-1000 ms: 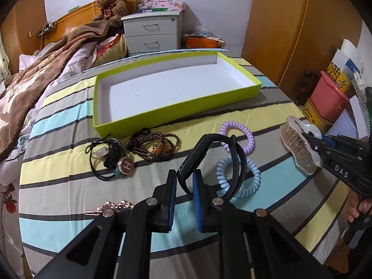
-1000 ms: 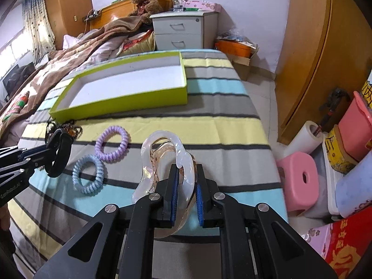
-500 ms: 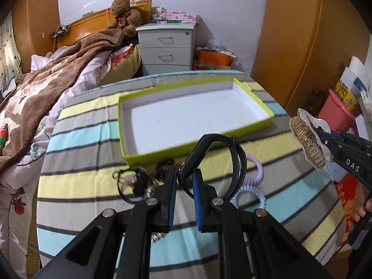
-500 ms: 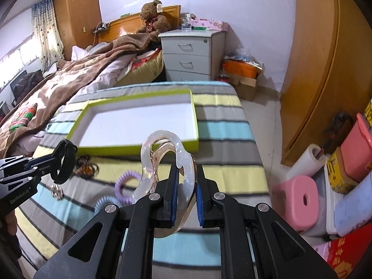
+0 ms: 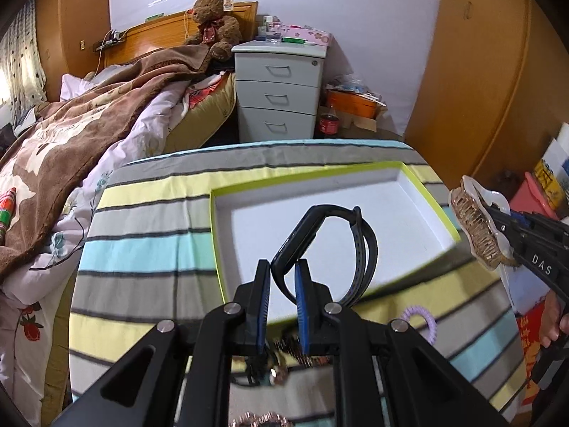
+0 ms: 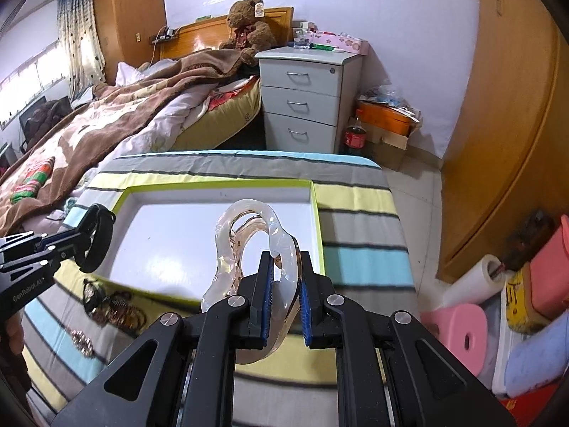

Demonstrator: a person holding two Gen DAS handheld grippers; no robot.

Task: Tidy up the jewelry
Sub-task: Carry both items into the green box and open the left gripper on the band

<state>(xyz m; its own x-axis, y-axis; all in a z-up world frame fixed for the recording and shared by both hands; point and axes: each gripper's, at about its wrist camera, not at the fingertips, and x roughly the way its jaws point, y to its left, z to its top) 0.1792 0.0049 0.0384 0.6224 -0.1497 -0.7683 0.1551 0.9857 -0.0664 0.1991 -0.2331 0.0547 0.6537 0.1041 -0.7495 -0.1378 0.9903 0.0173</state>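
Observation:
My left gripper (image 5: 282, 274) is shut on a black wristband (image 5: 359, 245) and holds it in the air over the near part of the lime-green tray (image 5: 213, 242). My right gripper (image 6: 284, 277) is shut on a clear hair claw clip (image 6: 249, 227), held above the tray's (image 6: 318, 227) near right side. The tray's white floor is bare. A purple coil hair tie (image 5: 423, 320), brown bead bracelets (image 6: 121, 309) and a gold clip (image 6: 81, 341) lie on the striped cloth near the tray.
The striped table (image 6: 359, 213) stands beside a bed with a brown blanket (image 5: 71, 135). A white drawer unit (image 6: 306, 96) is behind it. A pink stool (image 6: 458, 331) and boxes stand on the floor at right.
Both grippers have risen and moved forward toward the tray, each carrying its item. The loose jewelry now lies lower in both views.

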